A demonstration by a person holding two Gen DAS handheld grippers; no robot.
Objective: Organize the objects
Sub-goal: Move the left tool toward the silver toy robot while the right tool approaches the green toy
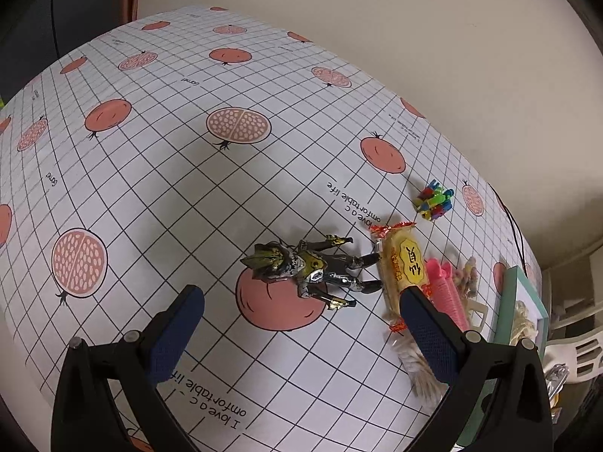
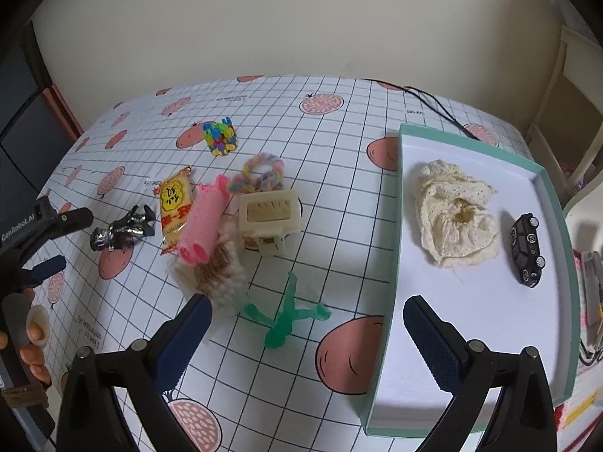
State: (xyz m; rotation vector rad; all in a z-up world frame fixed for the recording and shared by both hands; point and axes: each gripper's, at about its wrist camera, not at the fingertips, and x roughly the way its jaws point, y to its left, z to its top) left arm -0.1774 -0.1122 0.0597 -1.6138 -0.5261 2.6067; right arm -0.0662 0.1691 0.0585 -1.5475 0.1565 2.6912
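A dark and gold action figure [image 1: 309, 267] lies on the pomegranate-print tablecloth [image 1: 181, 173]. My left gripper [image 1: 301, 295] hangs open just in front of it, fingers either side. Right of the figure lie a yellow snack packet [image 1: 405, 263] and a pink hair roller [image 1: 448, 293]. My right gripper [image 2: 306, 303] is open above a green rubbery figure [image 2: 286, 312], beside the teal tray [image 2: 373, 395]. The tray holds a cream lace cloth [image 2: 456, 214] and a black toy car [image 2: 527, 250]. The right wrist view also shows the left gripper [image 2: 77, 238] by the action figure [image 2: 120, 229].
A pile sits mid-table: snack packet [image 2: 174, 207], pink roller [image 2: 203, 222], cotton swabs [image 2: 222, 278], cream claw clip [image 2: 269, 218], pastel ring [image 2: 260, 177]. A colourful block toy [image 2: 219, 138] lies farther back. A black cable [image 2: 433, 101] runs behind the tray. A hand [image 2: 34, 339] holds the left gripper.
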